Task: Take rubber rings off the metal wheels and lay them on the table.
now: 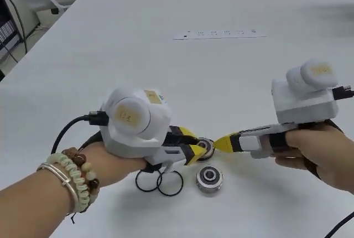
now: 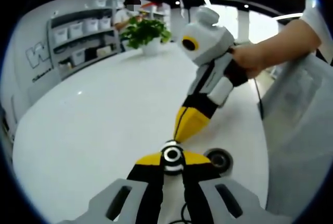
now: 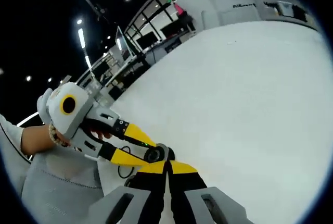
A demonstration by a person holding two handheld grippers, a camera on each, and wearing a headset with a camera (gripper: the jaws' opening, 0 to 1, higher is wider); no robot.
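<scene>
So far, two thin black rubber rings (image 1: 159, 182) lie on the white table (image 1: 166, 55) beside a bare metal wheel (image 1: 209, 177). The left gripper (image 1: 197, 143) clamps a second metal wheel (image 1: 206, 146). The right gripper (image 1: 217, 143) has its jaws closed at that wheel's rim, whose ring remains.

Two thin black rubber rings (image 1: 148, 181) (image 1: 170, 183) lie flat on the white surface, side by side, their edges meeting or just overlapping. Just to their right a small metal wheel (image 1: 209, 177) lies flat too. It is silver, with a dark band around a bright hub, and it is apart from the rings. A second metal wheel (image 1: 206, 146) sits a little farther back, held off the surface between the yellow fingers (image 1: 193, 150) of the left gripper (image 1: 199, 148). From that gripper's own camera it faces outward and shows a silver rim, a black band and a pale centre. I cannot tell whether either wheel still wears a ring.
</scene>
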